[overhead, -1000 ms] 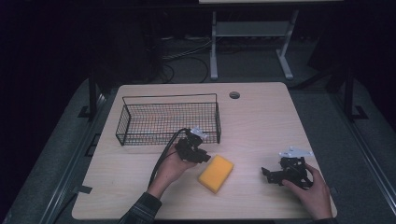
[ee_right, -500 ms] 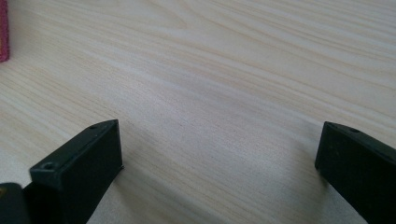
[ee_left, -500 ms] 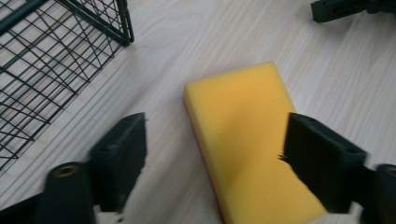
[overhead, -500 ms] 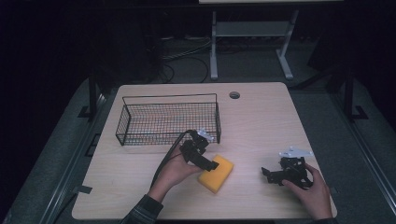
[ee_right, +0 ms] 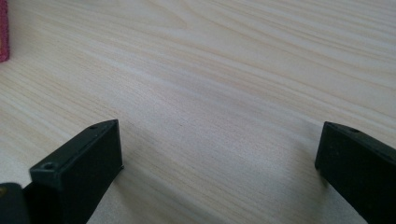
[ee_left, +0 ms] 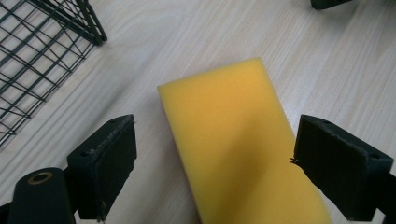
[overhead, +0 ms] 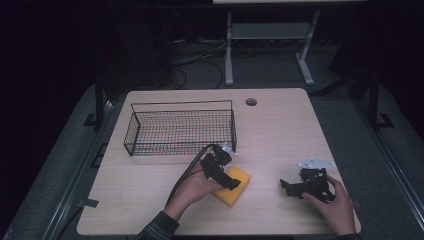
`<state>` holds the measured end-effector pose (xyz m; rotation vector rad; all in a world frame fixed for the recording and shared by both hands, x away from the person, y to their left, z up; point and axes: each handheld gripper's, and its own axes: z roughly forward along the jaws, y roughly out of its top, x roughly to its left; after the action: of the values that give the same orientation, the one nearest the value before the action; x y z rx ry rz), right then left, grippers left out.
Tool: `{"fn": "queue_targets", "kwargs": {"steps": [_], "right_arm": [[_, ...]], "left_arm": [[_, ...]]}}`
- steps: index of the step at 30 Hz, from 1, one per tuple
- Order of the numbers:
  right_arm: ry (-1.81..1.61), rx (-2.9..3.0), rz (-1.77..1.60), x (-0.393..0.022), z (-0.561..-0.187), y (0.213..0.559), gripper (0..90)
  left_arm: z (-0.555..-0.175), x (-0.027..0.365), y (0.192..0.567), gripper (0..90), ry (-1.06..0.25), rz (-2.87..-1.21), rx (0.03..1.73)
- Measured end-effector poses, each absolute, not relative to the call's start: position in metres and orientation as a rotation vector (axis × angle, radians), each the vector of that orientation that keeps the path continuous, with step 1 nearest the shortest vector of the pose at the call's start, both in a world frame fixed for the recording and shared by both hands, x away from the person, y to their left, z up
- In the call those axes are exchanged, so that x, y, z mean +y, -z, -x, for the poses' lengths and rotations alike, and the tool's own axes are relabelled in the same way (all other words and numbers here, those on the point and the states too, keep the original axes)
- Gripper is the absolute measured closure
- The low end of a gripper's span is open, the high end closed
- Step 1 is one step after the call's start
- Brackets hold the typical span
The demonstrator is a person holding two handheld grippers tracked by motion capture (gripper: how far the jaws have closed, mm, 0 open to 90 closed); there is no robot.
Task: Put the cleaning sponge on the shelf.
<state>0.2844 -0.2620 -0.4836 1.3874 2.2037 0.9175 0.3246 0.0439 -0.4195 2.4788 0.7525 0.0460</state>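
A yellow sponge lies flat on the wooden table, in front of the wire basket. My left gripper hangs over its near-left part, pointing to the right and toward the front edge. In the left gripper view the sponge lies between the two black pads, which stand apart from it. These jaws have just been opening, so the left gripper is open. My right gripper rests at the front right, open over bare wood.
A black wire basket stands behind the sponge, and its mesh fills the upper left of the left gripper view. A cable hole sits near the far edge. A pinkish-red edge shows at the left border of the right gripper view.
My left hand has slid right from beside the sponge to over it, and its jaws have spread wide. The sponge and the right hand have stayed put.
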Motion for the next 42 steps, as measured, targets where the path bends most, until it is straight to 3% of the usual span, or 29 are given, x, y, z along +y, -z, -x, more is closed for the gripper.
{"fn": "queue_targets", "kwargs": {"steps": [42], "right_arm": [[-0.917,2.204,-1.386,-0.262,-0.284,0.484,0.0]], "left_arm": [[-0.314,0.021,0.448,12.4,-0.049,-2.553,0.765]]}}
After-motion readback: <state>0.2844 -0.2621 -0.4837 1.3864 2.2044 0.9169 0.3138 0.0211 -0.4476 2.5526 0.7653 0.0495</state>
